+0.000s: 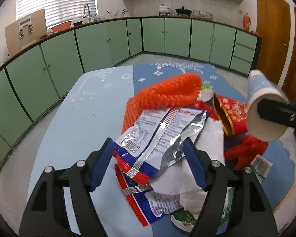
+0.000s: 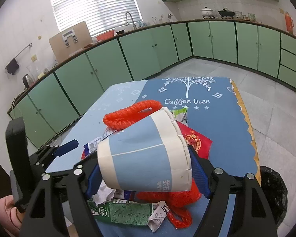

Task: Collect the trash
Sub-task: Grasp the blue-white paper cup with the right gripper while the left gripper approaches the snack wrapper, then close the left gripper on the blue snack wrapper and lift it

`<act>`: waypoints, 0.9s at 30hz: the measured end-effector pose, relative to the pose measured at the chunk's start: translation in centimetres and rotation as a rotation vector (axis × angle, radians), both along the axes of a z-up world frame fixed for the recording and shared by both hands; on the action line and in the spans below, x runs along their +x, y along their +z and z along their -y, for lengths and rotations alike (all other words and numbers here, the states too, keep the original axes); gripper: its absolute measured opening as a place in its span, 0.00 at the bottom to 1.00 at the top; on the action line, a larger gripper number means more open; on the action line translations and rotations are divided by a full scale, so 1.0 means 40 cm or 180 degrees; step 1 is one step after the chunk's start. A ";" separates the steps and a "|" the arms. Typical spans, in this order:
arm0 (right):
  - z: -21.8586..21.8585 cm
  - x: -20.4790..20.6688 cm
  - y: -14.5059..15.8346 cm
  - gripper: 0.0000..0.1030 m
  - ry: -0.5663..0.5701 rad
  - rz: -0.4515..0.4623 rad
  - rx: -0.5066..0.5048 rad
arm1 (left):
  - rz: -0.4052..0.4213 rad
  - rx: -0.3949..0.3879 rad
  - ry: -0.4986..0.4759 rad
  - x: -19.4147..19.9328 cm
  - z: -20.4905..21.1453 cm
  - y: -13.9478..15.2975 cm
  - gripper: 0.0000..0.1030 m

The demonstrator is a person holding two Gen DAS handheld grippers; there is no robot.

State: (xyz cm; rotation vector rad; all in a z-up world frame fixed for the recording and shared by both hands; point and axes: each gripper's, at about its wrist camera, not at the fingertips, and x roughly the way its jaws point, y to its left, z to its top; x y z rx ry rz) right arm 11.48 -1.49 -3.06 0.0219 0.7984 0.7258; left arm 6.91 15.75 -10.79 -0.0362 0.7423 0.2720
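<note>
Your paper cup (image 2: 146,156) hides much of the trash pile; the black bin bag (image 2: 274,193) is cut off at the picture's edge.

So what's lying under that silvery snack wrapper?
Under the snack wrapper I can see white paper tissue on its right side and orange foam netting behind. Whatever lies beneath its middle is covered. The left hand-held gripper straddles it, open.

wrapper (image 1: 159,130) atop tissue (image 1: 207,150), netting (image 1: 167,94) behind
</note>
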 end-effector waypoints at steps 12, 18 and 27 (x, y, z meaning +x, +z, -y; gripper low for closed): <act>0.006 0.008 -0.004 0.74 -0.0051 -0.0037 0.0018 | 0.0032 -0.0106 0.0078 0.012 -0.028 -0.012 0.05; 0.015 0.003 0.006 0.74 -0.0061 -0.0009 0.0060 | 0.0211 -0.0174 0.0107 -0.014 -0.042 0.032 0.00; 0.078 -0.014 0.052 0.74 -0.0225 0.0126 0.0124 | 0.0503 -0.0179 -0.0110 -0.042 0.018 0.138 0.00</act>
